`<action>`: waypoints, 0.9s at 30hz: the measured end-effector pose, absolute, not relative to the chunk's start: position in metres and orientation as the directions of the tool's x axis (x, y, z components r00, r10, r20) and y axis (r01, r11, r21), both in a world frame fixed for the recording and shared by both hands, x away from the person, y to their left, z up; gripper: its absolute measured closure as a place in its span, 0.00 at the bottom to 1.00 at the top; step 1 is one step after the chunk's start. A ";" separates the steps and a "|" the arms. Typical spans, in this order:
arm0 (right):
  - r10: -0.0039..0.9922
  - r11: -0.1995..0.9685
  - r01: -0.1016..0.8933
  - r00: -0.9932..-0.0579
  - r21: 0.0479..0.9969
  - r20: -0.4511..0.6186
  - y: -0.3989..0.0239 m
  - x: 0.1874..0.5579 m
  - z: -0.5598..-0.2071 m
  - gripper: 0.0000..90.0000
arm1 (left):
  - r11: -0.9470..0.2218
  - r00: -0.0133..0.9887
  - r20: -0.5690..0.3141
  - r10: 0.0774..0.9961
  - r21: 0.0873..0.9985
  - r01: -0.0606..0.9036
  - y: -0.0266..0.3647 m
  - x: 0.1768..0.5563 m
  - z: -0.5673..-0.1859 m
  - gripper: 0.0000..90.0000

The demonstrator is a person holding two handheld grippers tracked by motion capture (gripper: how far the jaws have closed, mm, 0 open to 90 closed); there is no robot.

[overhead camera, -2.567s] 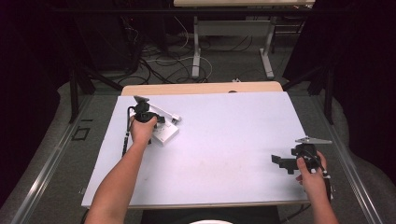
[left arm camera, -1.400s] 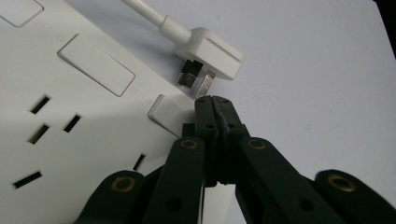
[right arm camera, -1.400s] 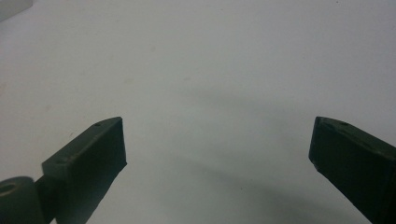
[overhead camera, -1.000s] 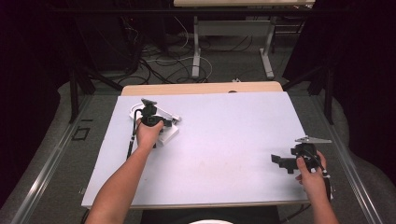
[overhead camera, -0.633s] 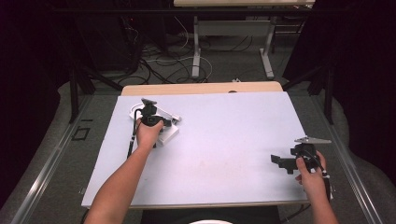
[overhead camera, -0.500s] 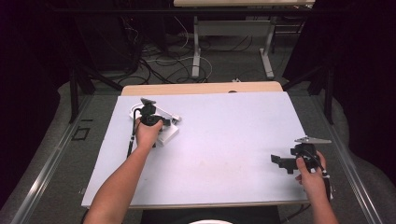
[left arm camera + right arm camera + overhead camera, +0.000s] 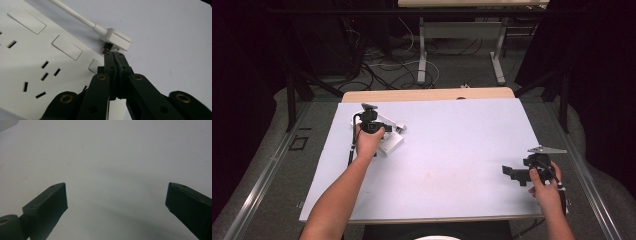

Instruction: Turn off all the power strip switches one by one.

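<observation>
High view: left gripper (image 7: 371,121) held over white power strip (image 7: 391,143) near far-left corner of white table (image 7: 452,150), right gripper (image 7: 518,175) low near right edge, well apart, aimed left across bare surface. Left gripper view: jaws pressed fully together with nothing between, tips just at metal pins of white plug (image 7: 115,40) lying on table just beside power strip (image 7: 37,62), cord (image 7: 75,13) running off toward top; touching pins or not, could not tell. Right gripper view: jaws spread wide, empty, over bare table (image 7: 112,157).
</observation>
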State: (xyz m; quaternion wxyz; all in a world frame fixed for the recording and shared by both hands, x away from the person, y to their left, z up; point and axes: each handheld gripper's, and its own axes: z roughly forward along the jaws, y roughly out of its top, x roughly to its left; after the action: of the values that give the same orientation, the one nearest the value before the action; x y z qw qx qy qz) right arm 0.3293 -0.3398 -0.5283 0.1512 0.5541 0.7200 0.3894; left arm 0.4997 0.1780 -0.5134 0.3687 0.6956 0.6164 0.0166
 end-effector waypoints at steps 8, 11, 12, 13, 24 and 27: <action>0.912 0.097 0.678 -0.353 0.728 0.207 -0.339 0.330 -0.529 0.04 | -0.026 0.306 -0.363 0.880 0.607 0.794 0.171 0.489 -0.494 1.00; 0.912 0.094 0.679 -0.352 0.728 0.210 -0.339 0.330 -0.528 0.04 | -0.044 0.332 -0.361 0.871 0.616 0.786 0.169 0.486 -0.489 0.93; 0.912 0.095 0.678 -0.352 0.729 0.210 -0.339 0.330 -0.528 0.04 | -0.043 0.337 -0.367 0.867 0.618 0.785 0.168 0.484 -0.486 0.92; 0.912 0.094 0.677 -0.353 0.730 0.209 -0.339 0.330 -0.528 0.04 | -0.051 0.346 -0.368 0.863 0.617 0.785 0.168 0.484 -0.484 0.91; 0.912 0.094 0.673 -0.354 0.734 0.208 -0.339 0.329 -0.527 0.04 | -0.075 0.389 -0.334 0.858 0.669 0.739 0.165 0.472 -0.471 0.74; 0.911 0.095 0.673 -0.355 0.734 0.208 -0.339 0.329 -0.527 0.04 | -0.088 0.406 -0.332 0.851 0.672 0.735 0.167 0.467 -0.467 0.68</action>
State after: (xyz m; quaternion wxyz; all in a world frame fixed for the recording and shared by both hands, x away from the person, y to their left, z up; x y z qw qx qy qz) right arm 0.3285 -0.3388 -0.5265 0.1524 0.5469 0.7240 0.3918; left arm 0.4675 0.1669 -0.4667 0.4050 0.7341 0.5403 0.0716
